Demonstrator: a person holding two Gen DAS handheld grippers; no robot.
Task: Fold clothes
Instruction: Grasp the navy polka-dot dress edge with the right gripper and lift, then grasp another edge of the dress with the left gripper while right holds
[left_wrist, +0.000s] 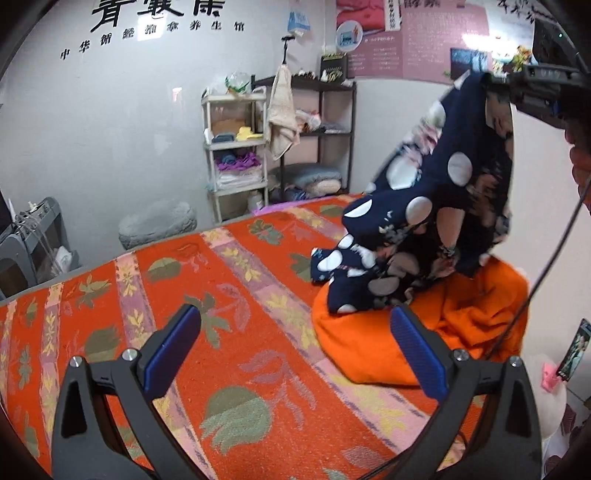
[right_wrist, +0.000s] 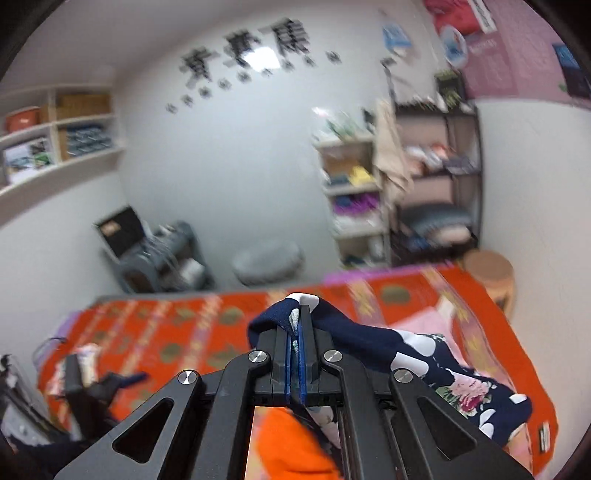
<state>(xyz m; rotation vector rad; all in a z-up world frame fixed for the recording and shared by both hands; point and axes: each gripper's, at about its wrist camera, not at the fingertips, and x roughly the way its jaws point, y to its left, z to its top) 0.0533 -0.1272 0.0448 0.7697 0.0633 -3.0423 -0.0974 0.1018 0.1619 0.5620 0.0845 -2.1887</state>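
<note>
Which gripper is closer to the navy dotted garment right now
Right. The right gripper is shut on the navy dotted garment, lifting it. The left gripper is open, apart from it, over the bedspread.

The left gripper (left_wrist: 295, 339) hangs low with its 2 jaws spread wide and nothing between the blue pads (left_wrist: 173, 347). The right gripper (right_wrist: 295, 332) is raised high off to the right, jaws pressed tight together with a fold of navy cloth (right_wrist: 369, 343) pinched between them.
</note>
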